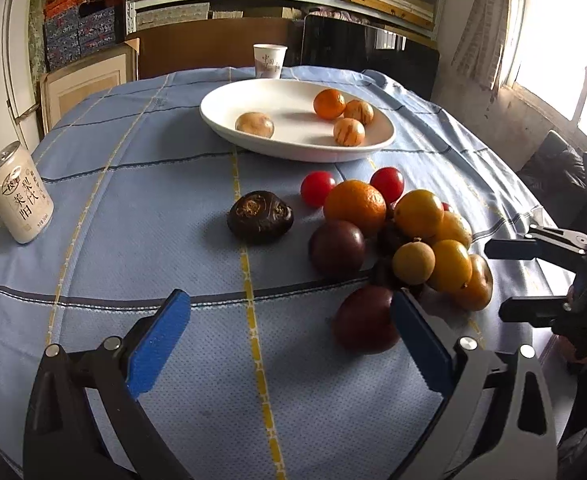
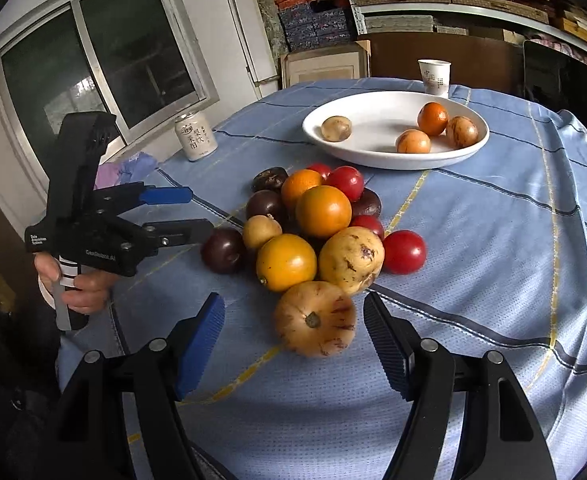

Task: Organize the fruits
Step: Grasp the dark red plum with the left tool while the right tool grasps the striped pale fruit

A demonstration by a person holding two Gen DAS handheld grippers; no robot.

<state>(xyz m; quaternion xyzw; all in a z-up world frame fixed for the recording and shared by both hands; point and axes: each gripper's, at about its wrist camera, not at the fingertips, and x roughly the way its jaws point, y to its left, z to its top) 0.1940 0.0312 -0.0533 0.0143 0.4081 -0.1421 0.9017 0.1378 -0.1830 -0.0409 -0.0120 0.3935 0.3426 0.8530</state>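
Fruit, dishes and tools, counted

One plate (image 2: 393, 160) carries four fruits: one orange (image 2: 432, 118) and three tan streaked ones (image 2: 412, 142). In the pile (image 2: 317, 236) on the surface, about four red tomatoes (image 2: 404, 251), three or four orange fruits, some dark purple and brown ones; the exact total is hidden by overlap. One can (image 2: 196, 136), one cup (image 2: 434, 76), two grippers.

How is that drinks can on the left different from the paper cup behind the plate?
The can is a closed metal cylinder with a pull-tab top; the paper cup is open-topped and tapers toward its base. The can stands near the cloth's left edge, far from the plate; the cup stands at the far edge, just behind the plate. Both are whitish, upright and printed with characters.
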